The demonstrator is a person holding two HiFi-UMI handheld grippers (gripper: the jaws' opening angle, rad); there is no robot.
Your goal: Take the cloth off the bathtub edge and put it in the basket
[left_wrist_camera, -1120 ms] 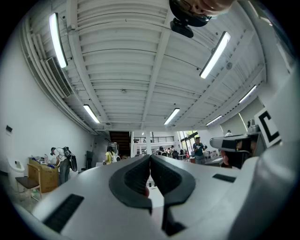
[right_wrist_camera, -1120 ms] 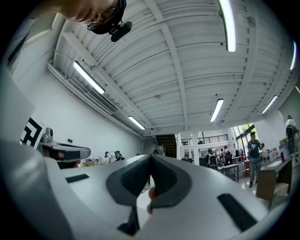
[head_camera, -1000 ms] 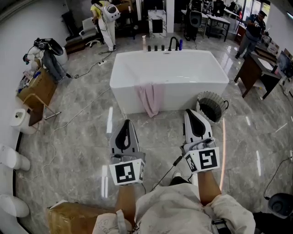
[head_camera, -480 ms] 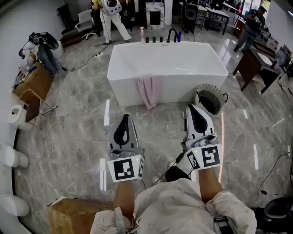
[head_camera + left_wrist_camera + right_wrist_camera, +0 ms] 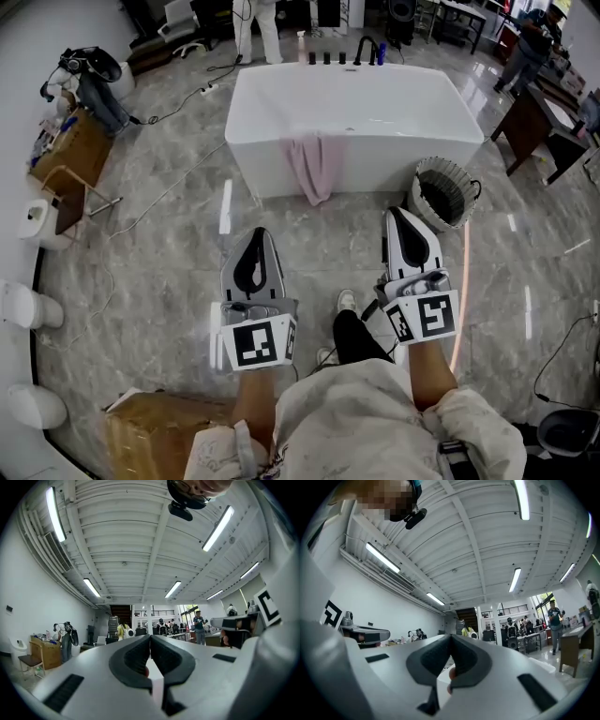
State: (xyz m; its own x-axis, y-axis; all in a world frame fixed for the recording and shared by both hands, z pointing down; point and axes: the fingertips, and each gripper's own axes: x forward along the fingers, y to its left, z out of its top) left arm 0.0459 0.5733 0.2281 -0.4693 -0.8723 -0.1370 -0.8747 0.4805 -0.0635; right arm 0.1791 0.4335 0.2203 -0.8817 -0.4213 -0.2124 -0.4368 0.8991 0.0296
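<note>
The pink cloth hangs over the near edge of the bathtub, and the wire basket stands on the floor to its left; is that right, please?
Not quite: in the head view the wire basket stands on the floor to the right of the pink cloth. The cloth does hang over the near edge of the bathtub.
</note>
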